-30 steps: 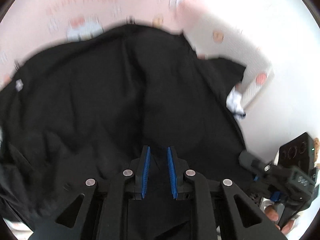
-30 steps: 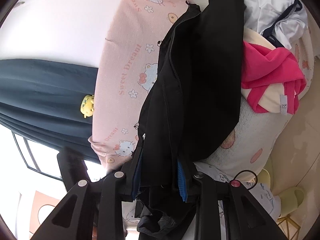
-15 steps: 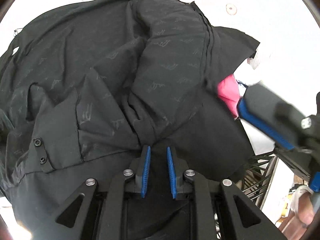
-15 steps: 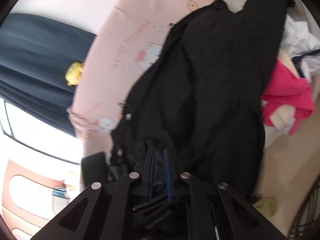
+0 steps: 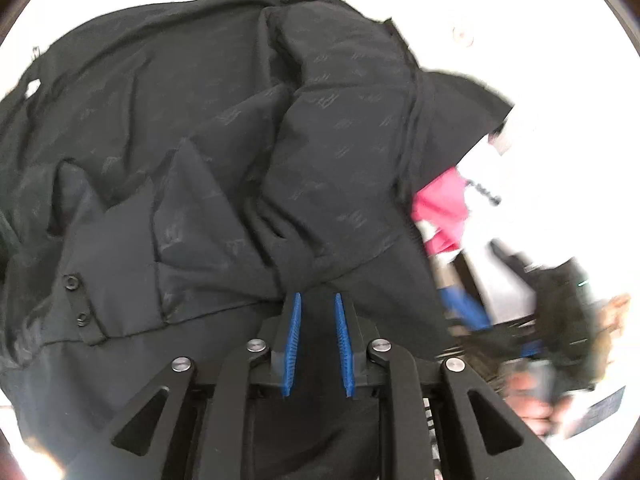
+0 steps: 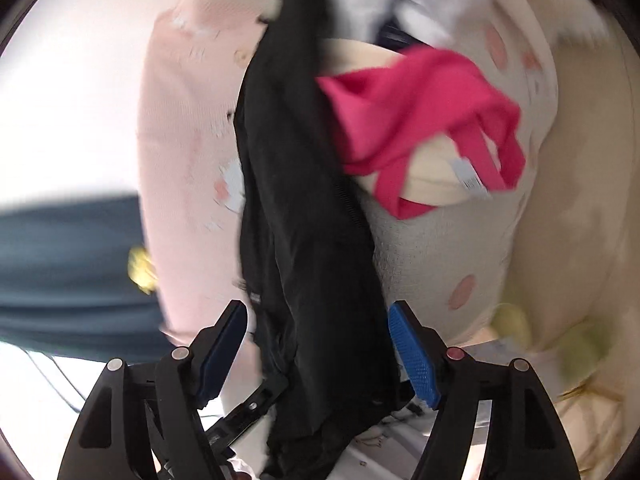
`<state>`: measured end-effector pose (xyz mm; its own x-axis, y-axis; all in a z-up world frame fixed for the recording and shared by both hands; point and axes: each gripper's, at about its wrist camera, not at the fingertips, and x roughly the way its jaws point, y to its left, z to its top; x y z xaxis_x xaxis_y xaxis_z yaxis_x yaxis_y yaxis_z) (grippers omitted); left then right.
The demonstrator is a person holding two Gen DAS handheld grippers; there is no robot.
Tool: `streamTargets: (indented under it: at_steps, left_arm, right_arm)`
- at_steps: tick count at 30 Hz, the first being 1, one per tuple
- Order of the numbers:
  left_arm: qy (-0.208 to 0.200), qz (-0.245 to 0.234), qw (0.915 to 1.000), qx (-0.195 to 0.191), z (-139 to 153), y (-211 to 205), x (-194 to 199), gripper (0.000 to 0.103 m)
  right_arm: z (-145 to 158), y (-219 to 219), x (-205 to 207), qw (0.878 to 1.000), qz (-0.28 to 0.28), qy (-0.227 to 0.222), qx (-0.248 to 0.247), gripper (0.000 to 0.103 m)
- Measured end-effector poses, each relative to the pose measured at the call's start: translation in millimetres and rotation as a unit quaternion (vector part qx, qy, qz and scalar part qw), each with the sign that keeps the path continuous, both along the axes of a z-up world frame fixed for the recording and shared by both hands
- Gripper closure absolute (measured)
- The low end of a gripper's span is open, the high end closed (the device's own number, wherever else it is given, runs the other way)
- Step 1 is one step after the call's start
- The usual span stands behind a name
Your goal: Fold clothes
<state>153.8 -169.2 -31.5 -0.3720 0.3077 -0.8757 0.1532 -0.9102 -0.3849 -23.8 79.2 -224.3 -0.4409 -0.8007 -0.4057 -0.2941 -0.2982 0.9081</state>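
Two grippers work one black jacket (image 5: 248,152), which sprawls rumpled across a pale, washed-out surface and fills most of the left wrist view. The left gripper (image 5: 316,304) has its blue pads drawn narrow, with black fabric running up between them and bunched at the tips; it appears to pinch a fold of the jacket, though dark cloth against dark cloth makes the contact hard to read. Left of that gripper a tab with two black snap buttons (image 5: 76,300) lies flat on the jacket's hem.

In the right wrist view the right gripper (image 6: 318,312) is opening, its jaws already wide. A hanging strip of the jacket, zipper edge showing, passes down between the pads, and neither pad presses on it (a gap shows at the left pad, while the right pad sits just beside the cloth). Beyond it, to the right, a bright pink garment (image 6: 420,120) with a cream panel lies on a cream quilt with pink spots (image 6: 460,264). Left of the jacket is a pink printed blanket (image 6: 184,152), and farther left a dark blue curtain (image 6: 68,264).
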Motion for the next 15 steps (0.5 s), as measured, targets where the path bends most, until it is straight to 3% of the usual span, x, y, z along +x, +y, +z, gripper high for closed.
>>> streamTargets:
  at_steps: [2, 4, 9, 11, 15]
  left_arm:
    - [0.006, 0.008, 0.9991, 0.04, 8, -4, -4, 0.071]
    - [0.012, 0.014, 0.9986, 0.05, 16, -3, -12, 0.011]
    - [-0.015, 0.001, 0.9996, 0.022, 10, 12, -34, 0.008]
    - [-0.026, -0.005, 0.9996, 0.009, 6, 20, -38, 0.008]
    - [-0.028, -0.018, 0.9992, -0.021, 3, 35, -41, 0.009]
  right_arm:
    - [-19, 2, -3, 1.0, 0.0, -0.015, -0.016, 0.03]
    - [-28, -4, -8, 1.0, 0.016, -0.017, -0.014, 0.03]
    - [-39, -13, -21, 0.997, 0.011, -0.017, -0.074, 0.033]
    - [-43, -18, -27, 0.996, 0.022, -0.026, -0.083, 0.047]
    - [-46, -25, -33, 0.995, 0.05, -0.034, -0.082, 0.055]
